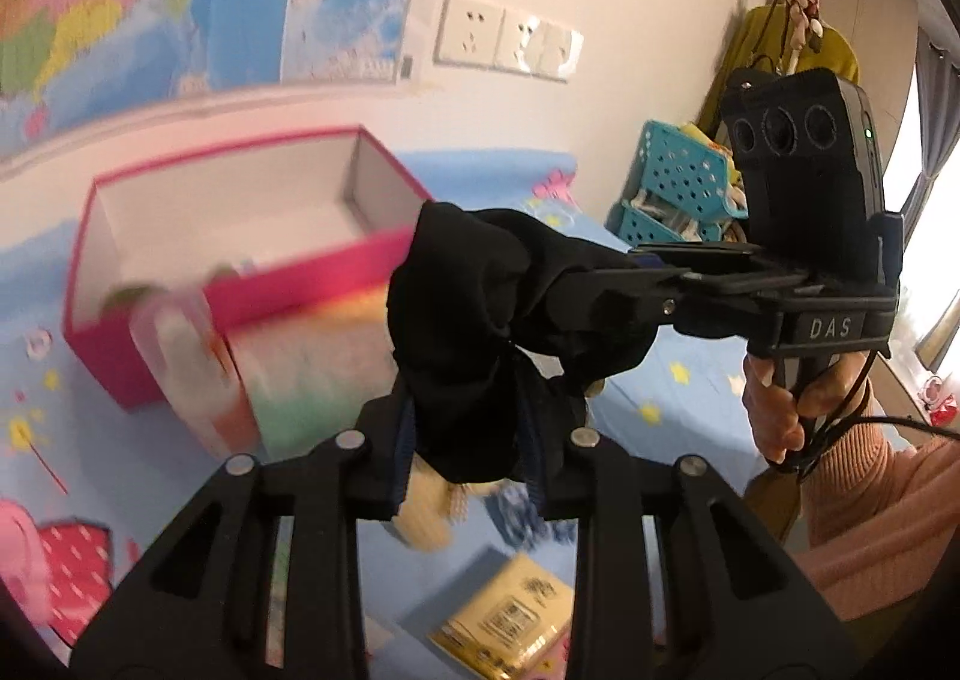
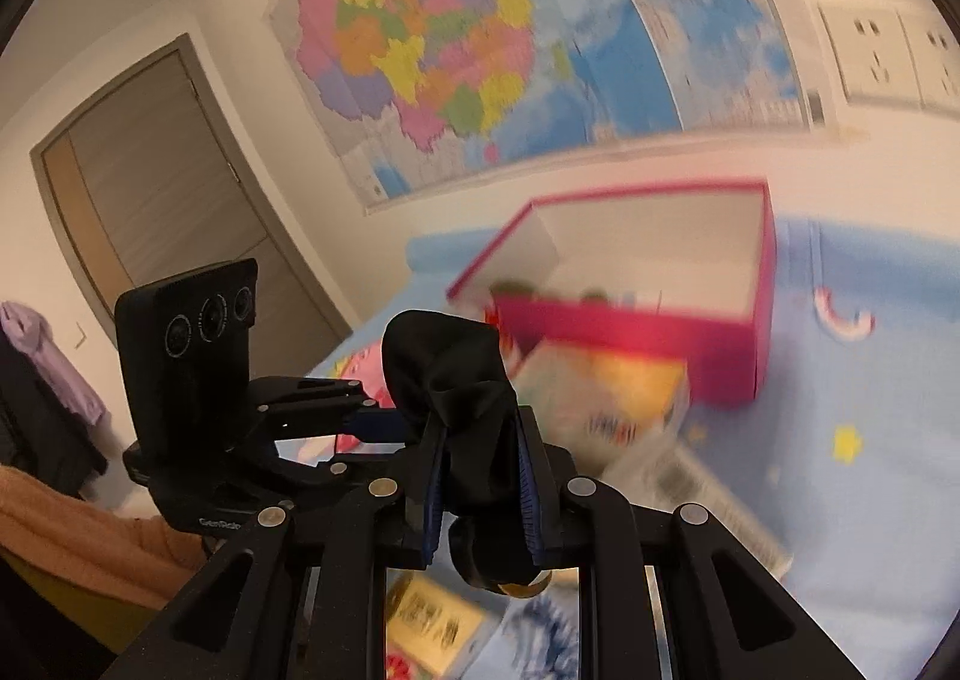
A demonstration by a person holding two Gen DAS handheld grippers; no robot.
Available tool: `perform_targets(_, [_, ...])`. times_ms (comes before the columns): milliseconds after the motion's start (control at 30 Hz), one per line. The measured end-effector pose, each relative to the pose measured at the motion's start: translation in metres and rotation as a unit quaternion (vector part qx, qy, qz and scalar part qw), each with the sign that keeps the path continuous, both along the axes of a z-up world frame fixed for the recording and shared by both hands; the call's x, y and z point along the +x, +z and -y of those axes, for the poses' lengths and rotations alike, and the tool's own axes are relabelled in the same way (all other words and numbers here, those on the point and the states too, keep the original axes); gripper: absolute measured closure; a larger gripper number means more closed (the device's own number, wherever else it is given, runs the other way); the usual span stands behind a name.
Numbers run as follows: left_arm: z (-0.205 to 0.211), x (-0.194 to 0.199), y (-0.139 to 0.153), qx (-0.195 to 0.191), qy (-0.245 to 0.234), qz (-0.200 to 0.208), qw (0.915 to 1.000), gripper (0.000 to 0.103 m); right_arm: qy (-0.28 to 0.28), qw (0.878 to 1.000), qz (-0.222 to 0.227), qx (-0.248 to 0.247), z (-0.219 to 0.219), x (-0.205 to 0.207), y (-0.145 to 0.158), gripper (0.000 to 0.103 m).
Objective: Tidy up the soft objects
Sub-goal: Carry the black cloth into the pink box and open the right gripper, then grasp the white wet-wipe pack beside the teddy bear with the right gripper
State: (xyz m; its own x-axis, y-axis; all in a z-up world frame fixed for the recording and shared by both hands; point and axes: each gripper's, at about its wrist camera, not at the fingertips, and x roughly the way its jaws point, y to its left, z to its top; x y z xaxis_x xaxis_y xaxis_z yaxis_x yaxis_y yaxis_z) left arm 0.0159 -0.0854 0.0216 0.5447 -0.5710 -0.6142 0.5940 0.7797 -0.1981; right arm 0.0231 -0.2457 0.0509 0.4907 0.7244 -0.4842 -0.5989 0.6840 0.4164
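Black cloth held in the air between two grippers, near side of the open pink box.

The left gripper [image 1: 468,440] is closed on the lower end of the black cloth [image 1: 474,290]; the right gripper [image 1: 606,284] is clamped on its right end. The cloth's long axis is seen to run toward the pink box [image 1: 234,296], far and left, beside which the left gripper is judged nearer.

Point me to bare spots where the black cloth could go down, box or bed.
Most of the pink box floor looks bare, toward its far wall; a few small items sit by the near wall. Open blue bedsheet lies right of the box. It is crowded in front of the box: a blurred plastic packet, and below the black cloth a yellow packet.
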Motion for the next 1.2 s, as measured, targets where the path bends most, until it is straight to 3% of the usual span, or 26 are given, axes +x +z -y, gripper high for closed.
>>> perform_targets(200, [0.003,0.044,0.028,0.008,0.023,0.025,0.9994,0.071,-0.011,1.000,0.026,-0.001,-0.003,0.044,0.024,0.083])
perform_targets(400, [0.009,0.094,0.039,0.013,0.055,0.021,0.9982,0.071,-0.027,0.999,0.030,-0.010,-0.008,0.093,0.033,0.083])
perform_targets(633, [0.013,0.144,0.031,0.018,0.087,-0.020,0.9959,0.071,-0.049,0.998,0.005,-0.027,-0.010,0.143,0.020,0.083])
perform_targets(900, [0.027,0.171,0.005,0.064,0.113,-0.061,0.9897,0.070,-0.074,0.994,-0.054,-0.053,-0.010,0.178,-0.017,0.077])
perform_targets(967, [0.026,0.173,0.003,0.067,0.119,-0.066,0.9885,0.065,-0.090,0.992,-0.066,-0.067,-0.008,0.183,-0.024,0.072])
perform_targets(1033, [0.021,0.175,0.002,0.065,0.130,-0.072,0.9867,0.043,-0.105,0.989,-0.072,-0.076,-0.005,0.186,-0.028,0.064])
perform_targets(1100, [0.018,0.174,0.004,0.060,0.136,-0.065,0.9867,0.042,-0.124,0.986,-0.066,-0.094,-0.003,0.183,-0.026,0.059])
perform_targets(1200, [0.015,0.166,0.011,0.055,0.139,-0.047,0.9877,0.042,-0.125,0.988,-0.044,-0.082,0.003,0.168,-0.016,0.055])
